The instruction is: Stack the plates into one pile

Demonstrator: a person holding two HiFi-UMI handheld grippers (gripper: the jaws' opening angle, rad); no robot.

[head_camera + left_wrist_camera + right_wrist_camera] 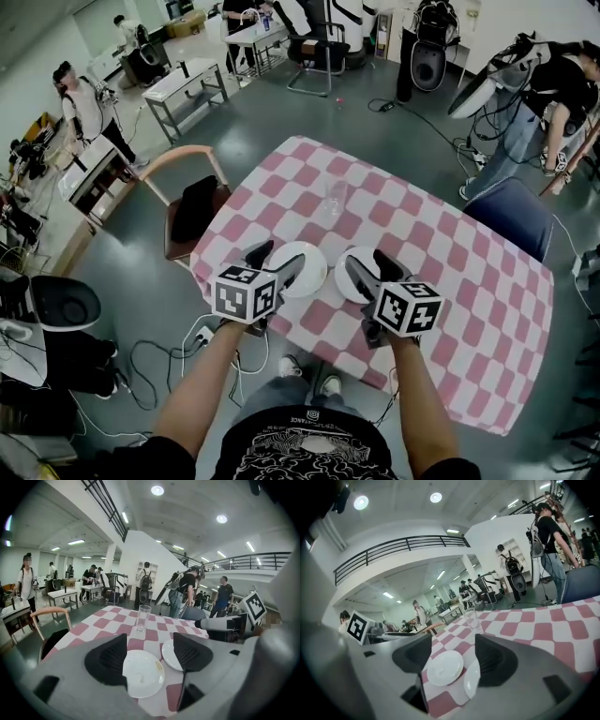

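Two white plates lie side by side on the pink-and-white checked table, near its front left edge. The left plate sits just beyond my left gripper, whose jaws stand open and empty above it. The right plate lies partly under my right gripper, also open with nothing between its jaws. Both grippers hover above the plates without touching them.
An empty clear glass stands upright behind the plates. A wooden chair stands at the table's left corner and a blue chair at the far right. Cables lie on the floor; people and work tables fill the background.
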